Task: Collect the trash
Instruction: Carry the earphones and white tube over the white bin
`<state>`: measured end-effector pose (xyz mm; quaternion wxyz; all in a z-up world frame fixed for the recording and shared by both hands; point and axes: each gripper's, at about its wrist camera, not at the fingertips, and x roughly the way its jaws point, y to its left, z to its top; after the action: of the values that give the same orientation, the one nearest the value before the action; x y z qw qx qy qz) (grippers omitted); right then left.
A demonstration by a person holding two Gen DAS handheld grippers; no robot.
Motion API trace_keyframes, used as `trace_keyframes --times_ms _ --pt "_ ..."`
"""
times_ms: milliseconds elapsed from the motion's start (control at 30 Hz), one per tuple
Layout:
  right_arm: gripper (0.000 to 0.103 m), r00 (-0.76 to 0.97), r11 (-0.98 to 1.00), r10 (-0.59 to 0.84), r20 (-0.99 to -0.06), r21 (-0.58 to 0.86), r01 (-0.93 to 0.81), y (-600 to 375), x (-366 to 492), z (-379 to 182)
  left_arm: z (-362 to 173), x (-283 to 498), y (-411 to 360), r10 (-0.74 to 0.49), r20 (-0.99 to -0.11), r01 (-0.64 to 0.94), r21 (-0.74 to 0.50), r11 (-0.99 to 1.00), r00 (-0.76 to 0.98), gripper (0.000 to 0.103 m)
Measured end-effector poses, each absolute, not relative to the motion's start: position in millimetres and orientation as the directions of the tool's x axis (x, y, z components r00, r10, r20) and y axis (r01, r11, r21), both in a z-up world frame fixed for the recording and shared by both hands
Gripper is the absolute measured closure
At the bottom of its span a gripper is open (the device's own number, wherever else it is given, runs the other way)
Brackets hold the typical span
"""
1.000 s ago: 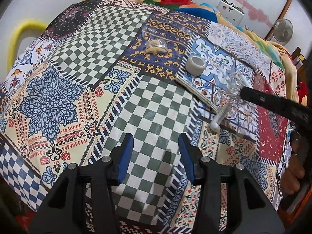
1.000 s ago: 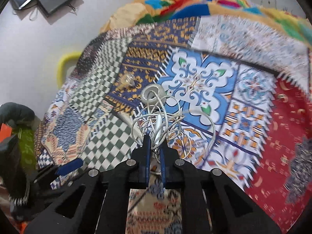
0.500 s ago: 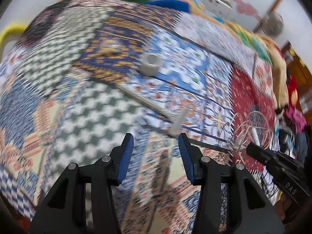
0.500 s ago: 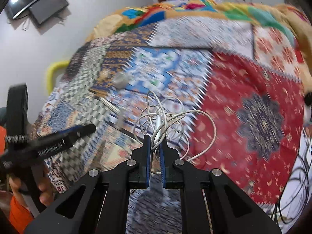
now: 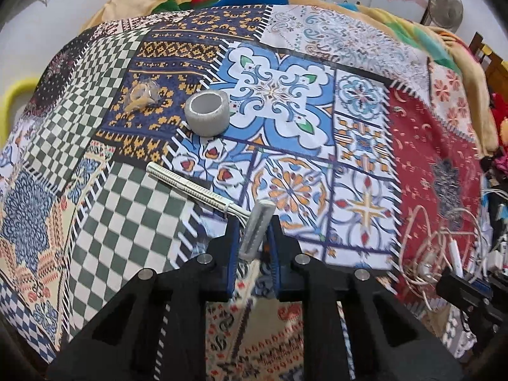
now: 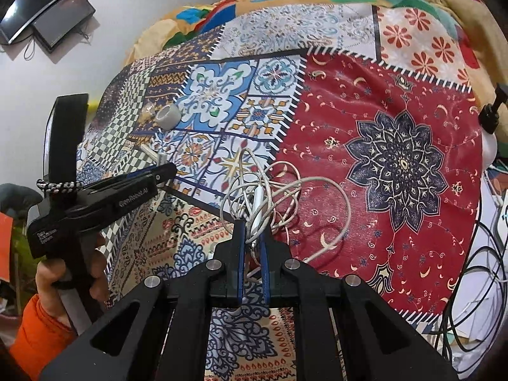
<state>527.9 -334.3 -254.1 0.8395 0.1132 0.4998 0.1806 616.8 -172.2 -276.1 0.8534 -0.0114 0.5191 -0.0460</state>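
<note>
On the quilt ahead of me, my left gripper has a short stick between its fingers. A comb-like strip lies just left of it, a tape roll behind, a crumpled wrapper further left. My right gripper holds a tangled cable, to the right.

On the side of my black left gripper, seen from my right wrist camera, pale lettering reads roughly "GenRobot.AI"; a smaller two-line label near its grip seems to say "Data Collection System", though it is too small to be sure. I can read nothing else.
</note>
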Motion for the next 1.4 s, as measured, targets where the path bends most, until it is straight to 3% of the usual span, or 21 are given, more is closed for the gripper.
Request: trace_keyframes --times_ms 467,933,1400 --pt "0.095 0.512 0.910 0.415 -0.752 0.346 -0.229 -322.8 484.4 -184.0 -190.6 515.6 -138.3 -0.174 -0.835 0.112 -0.135 0.984 0.521 0.092" --pt "0.095 0.581 0.893 0.445 -0.681 0.288 -0.346 -272.2 408.6 -103.0 -99.2 399.1 -79.4 -0.127 -0.734 0.066 -0.112 0.992 0.667 0.092" --pt "0.095 0.541 0.801 0.564 -0.624 0.253 -0.543 -176.4 333.1 -64.6 -75.2 292.2 14.8 -0.028 -0.687 -0.103 -0.150 0.983 0.726 0.092"
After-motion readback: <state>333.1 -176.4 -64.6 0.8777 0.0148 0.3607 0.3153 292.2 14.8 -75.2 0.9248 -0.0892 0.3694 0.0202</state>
